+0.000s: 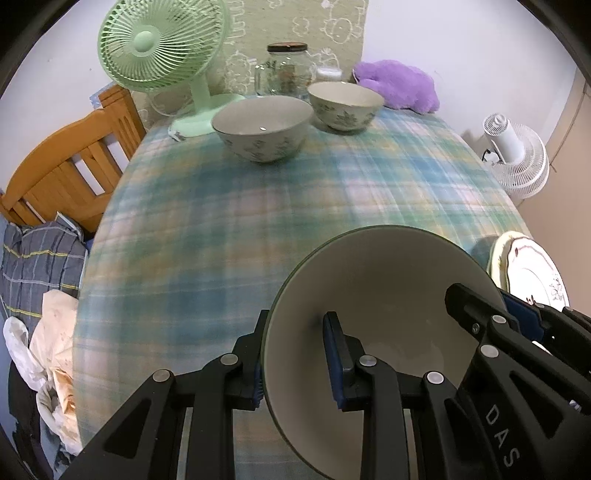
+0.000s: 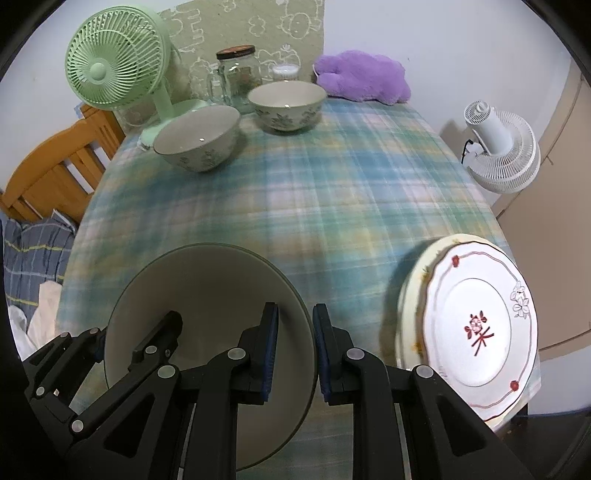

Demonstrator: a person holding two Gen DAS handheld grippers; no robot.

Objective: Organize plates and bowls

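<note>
My left claw (image 1: 295,358) and right claw (image 2: 295,354) both pinch the big bowl's (image 2: 207,295) rim, opposite sides, plates (image 2: 480,325) beside.

A table draped in a blue, green and cream plaid tablecloth (image 1: 280,206) fills the middle of both views. At its far left corner stands a mint-green plastic desk fan (image 1: 162,44) on a flat base. Beside it is a clear glass jar with a dark lid (image 1: 287,68), and a smaller clear lidded container (image 1: 328,73) sits just to its right. A purple plush toy (image 1: 400,85) lies at the far right corner against the white wall. Behind the jar hangs a pale green cloth with white outline drawings (image 2: 243,26). Off the table — to the left, an orange wooden slatted frame (image 1: 66,166) and rumpled grey-blue striped bedding (image 1: 37,258); to the right, a white fan (image 2: 498,147).
</note>
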